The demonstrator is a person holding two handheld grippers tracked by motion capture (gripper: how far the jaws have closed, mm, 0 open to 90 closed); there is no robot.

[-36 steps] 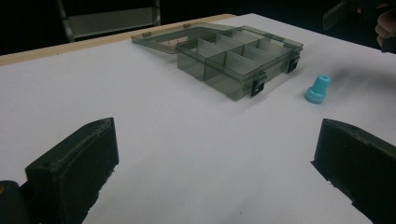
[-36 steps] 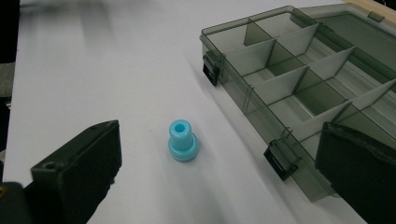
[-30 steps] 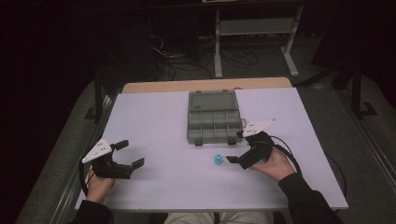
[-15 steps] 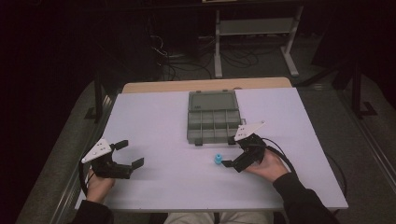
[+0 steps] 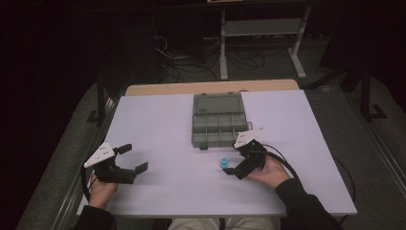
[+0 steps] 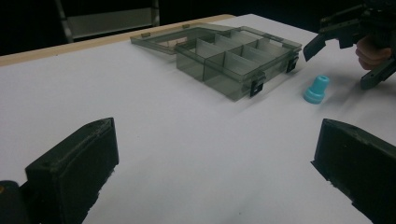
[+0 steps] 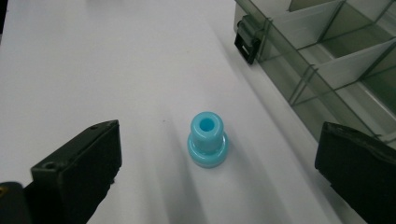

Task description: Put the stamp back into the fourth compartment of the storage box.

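Note:
A small blue flanged plastic piece point(image 5: 223, 164) point(image 7: 208, 145) point(image 6: 316, 88) stands upright on the white table, just in front of an open grey compartment box point(image 5: 217, 120) point(image 6: 232, 56) point(image 7: 327, 56). My right gripper point(image 5: 236, 158) point(image 7: 215, 163) is open and hovers right beside the blue piece, its jaws on either side of it but apart from it. My left gripper point(image 5: 133, 159) point(image 6: 210, 168) is open and holds nothing, low over the table's front left. The box's compartments look empty where I can see them.
The white table point(image 5: 167, 120) has a wooden strip along its far edge. Beyond it are a metal stand point(image 5: 261, 28) and cables on a dark floor. Bare tabletop lies between the two grippers.
My right gripper has moved left and forward, closing in on the blue piece until its jaws flank it. The left gripper has stayed put.

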